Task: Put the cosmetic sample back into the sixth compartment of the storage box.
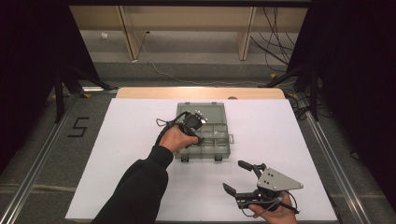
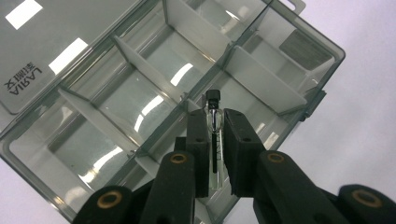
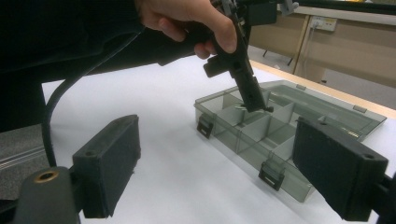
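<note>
A white table [image 1: 140,140] spreads across the centre of the high view, with a grey box [image 1: 204,149] lying open just above the middle of the frame, its lid [image 1: 201,112] folded flat toward the top. In the left gripper view the box's dividers run diagonally from lower left to upper right, and every compartment in sight holds nothing but reflections; the lid [image 2: 56,37], printed with a brand name, fills the upper left.

The right gripper [image 1: 241,177] rests low and right of centre in the high view, held by a hand [image 1: 274,215] at the bottom edge, its jaws spread wide with nothing between them; in its own view the two black pads stand far apart at lower left and lower right.

The left gripper [image 1: 200,140] hangs over the box at mid-frame, gripped by a hand [image 1: 176,138] in a dark sleeve [image 1: 135,191]. Its jaws are clamped on a vial [image 2: 214,135], a slim clear glass tube. In the left gripper view the vial sits at centre, its long axis running nearly straight up the frame, its black cap [image 2: 213,96] pointing to the top, poking past the jaw tips, above a divider of the box. In the right gripper view, the left gripper [image 3: 258,105] angles steeply down into the box [image 3: 261,140].
</note>
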`<state>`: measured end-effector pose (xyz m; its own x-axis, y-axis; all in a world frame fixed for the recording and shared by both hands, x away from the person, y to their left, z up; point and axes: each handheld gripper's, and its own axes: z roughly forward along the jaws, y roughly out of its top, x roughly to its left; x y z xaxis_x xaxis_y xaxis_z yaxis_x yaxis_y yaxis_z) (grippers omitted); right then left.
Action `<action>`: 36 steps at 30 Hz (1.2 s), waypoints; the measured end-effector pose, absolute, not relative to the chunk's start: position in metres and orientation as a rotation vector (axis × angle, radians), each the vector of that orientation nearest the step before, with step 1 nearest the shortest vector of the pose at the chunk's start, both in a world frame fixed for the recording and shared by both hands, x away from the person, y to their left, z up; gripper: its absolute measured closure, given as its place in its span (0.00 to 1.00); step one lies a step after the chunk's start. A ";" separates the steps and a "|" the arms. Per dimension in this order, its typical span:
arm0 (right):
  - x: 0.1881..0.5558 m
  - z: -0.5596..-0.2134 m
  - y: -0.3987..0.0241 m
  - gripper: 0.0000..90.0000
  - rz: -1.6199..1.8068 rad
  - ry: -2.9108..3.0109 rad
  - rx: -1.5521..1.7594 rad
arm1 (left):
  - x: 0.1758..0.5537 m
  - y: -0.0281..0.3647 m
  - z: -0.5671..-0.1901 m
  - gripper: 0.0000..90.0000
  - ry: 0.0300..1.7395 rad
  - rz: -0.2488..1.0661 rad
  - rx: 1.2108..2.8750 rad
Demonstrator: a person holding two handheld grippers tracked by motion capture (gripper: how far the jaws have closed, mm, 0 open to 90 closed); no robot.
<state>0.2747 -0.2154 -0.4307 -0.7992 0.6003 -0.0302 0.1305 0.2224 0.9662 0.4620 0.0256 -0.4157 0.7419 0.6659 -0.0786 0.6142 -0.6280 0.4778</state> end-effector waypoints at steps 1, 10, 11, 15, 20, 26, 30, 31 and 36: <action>0.274 -0.429 -0.218 0.18 1.567 2.134 0.673 | 0.463 0.028 -0.415 0.89 0.955 0.145 2.490; 0.275 -0.430 -0.216 0.18 1.603 2.114 0.672 | 0.464 0.031 -0.418 0.82 0.985 0.122 2.497; 0.274 -0.430 -0.216 0.18 1.596 2.114 0.678 | 0.464 0.032 -0.416 0.80 0.971 0.119 2.497; 0.275 -0.431 -0.216 0.18 1.595 2.112 0.678 | 0.463 0.032 -0.415 0.73 1.004 0.128 2.449; 0.275 -0.431 -0.216 0.18 1.595 2.107 0.673 | 0.461 0.034 -0.411 0.63 0.996 0.133 2.431; 0.275 -0.431 -0.215 0.18 1.600 2.106 0.678 | 0.459 0.036 -0.407 0.53 1.015 0.133 2.414; 0.275 -0.431 -0.216 0.18 1.596 2.110 0.672 | 0.458 0.037 -0.406 0.46 1.022 0.142 2.396; 0.275 -0.431 -0.216 0.18 1.599 2.112 0.667 | 0.456 0.038 -0.404 0.45 1.027 0.143 2.390; 0.275 -0.431 -0.216 0.18 1.596 2.112 0.671 | 0.454 0.041 -0.403 0.40 1.007 0.146 2.396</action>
